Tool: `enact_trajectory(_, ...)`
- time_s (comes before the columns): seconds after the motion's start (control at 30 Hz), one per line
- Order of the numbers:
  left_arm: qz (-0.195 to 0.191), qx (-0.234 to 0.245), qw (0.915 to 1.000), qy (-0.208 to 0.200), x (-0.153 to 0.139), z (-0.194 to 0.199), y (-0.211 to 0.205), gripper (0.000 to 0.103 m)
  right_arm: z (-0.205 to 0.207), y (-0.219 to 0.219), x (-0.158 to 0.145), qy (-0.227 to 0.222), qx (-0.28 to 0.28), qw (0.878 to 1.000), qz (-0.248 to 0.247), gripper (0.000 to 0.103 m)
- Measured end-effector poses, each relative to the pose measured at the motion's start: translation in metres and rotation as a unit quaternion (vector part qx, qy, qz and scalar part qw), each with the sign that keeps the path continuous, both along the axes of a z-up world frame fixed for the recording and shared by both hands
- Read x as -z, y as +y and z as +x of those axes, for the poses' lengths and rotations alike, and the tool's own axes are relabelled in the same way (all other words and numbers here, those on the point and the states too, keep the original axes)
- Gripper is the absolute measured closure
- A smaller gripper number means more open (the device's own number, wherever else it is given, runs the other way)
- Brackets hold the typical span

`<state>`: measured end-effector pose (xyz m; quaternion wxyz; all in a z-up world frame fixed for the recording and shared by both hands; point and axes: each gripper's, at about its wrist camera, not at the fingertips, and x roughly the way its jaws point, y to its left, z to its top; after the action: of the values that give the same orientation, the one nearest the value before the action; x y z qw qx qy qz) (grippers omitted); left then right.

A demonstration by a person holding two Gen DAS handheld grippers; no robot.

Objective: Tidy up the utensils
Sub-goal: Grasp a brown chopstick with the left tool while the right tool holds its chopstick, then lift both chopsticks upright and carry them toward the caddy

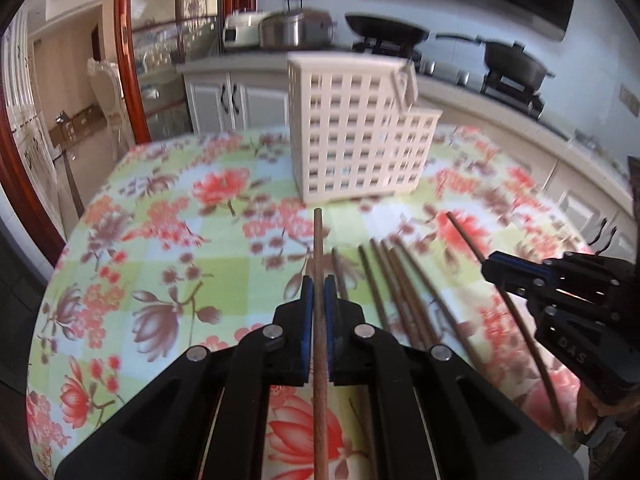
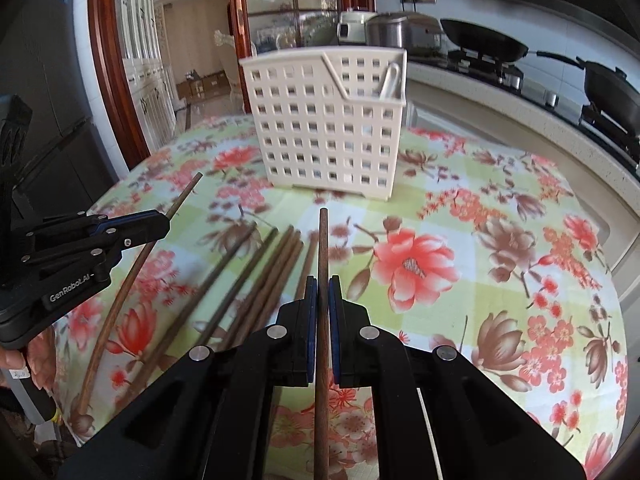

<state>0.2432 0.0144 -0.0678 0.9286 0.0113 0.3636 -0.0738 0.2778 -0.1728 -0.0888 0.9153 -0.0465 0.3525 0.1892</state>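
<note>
Left wrist view: left gripper (image 1: 319, 280) clamped on one wooden chopstick (image 1: 318, 248), pads pinching it about mid-length, tip pointing toward the white perforated utensil basket (image 1: 352, 136) near the far edge of the floral tablecloth (image 1: 160, 240). Right gripper (image 2: 322, 280) likewise closed on its own chopstick (image 2: 323, 248), basket (image 2: 326, 128) dead ahead. Loose chopsticks (image 1: 384, 280) lie fanned on the cloth between the two grippers, toward the near edge.

Risks, judged from here:
- Both sticks are gripped near the middle with long free ends; a thin round shaft could pivot or slide in the pads once tilted tip-down.
- Basket looks light and stands free; a tip that strikes the rim or catches a wall hole may push or topple it.
- Both grippers heading for one opening could cross or knock sticks together.
- Basket's front compartment is lower than the back; aiming short may drop the stick outside.
- White utensil handle (image 2: 390, 80) already inside narrows the gap.
</note>
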Motion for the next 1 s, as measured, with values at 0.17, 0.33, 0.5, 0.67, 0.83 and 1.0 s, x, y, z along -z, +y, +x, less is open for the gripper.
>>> enact_trajectory(0.17, -0.012, 0.002, 0.9996, -0.027, -0.022, -0.019, 0.005, 0.097, -0.013, -0.002, -0.019, -0.028, -0.004, 1.0, 0.007, 0.097)
enact_trajectory(0.33, -0.019, 0.007, 0.9986, -0.049, -0.041, -0.036, 0.009, 0.097, -0.023, -0.008, -0.039, -0.048, -0.005, 0.999, 0.021, 0.097)
enact_trajectory(0.5, -0.019, 0.01, 0.9965, -0.08, -0.061, -0.056, 0.007, 0.097, -0.037, -0.015, -0.059, -0.076, -0.003, 0.996, 0.035, 0.097)
enact_trajectory(0.67, -0.015, 0.018, 0.9924, -0.121, -0.08, -0.078, 0.003, 0.097, -0.053, -0.02, -0.075, -0.109, -0.007, 0.993, 0.047, 0.097)
enact_trajectory(0.83, -0.01, 0.023, 0.9893, -0.143, -0.089, -0.093, 0.0, 0.097, -0.068, -0.026, -0.087, -0.135, -0.007, 0.989, 0.056, 0.097)
enact_trajectory(1.0, -0.012, 0.021, 0.9857, -0.167, -0.1, -0.104, 0.0, 0.097, -0.083, -0.032, -0.099, -0.16, -0.006, 0.985, 0.065, 0.097)
